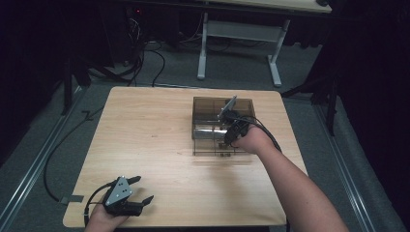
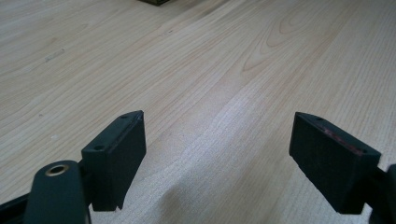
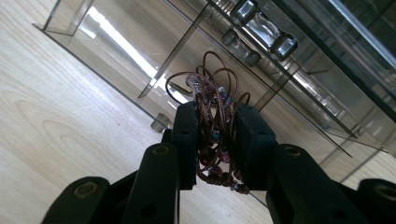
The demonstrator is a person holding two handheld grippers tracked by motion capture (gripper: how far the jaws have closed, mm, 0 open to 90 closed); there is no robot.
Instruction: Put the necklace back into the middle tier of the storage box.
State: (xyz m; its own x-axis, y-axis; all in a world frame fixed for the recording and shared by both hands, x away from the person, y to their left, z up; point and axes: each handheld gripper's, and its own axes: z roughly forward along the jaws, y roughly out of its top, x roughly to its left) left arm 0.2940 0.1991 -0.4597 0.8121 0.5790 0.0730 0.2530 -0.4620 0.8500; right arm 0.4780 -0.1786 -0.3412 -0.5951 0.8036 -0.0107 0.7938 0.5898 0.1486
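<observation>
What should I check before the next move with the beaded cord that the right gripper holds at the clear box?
1. Grip on the beaded cord: ok. The right gripper is shut on it, with loops sticking out above the jaws.
2. Loose loops may catch on a divider: cannot tell.
3. Right gripper position: ok. In the high view it is at the near side of the clear box.
4. Target compartment free: cannot tell. Silvery items lie in a farther compartment.
5. Left gripper: ok. It is open, holds nothing, and sits near the table's front edge, far from the box.
</observation>
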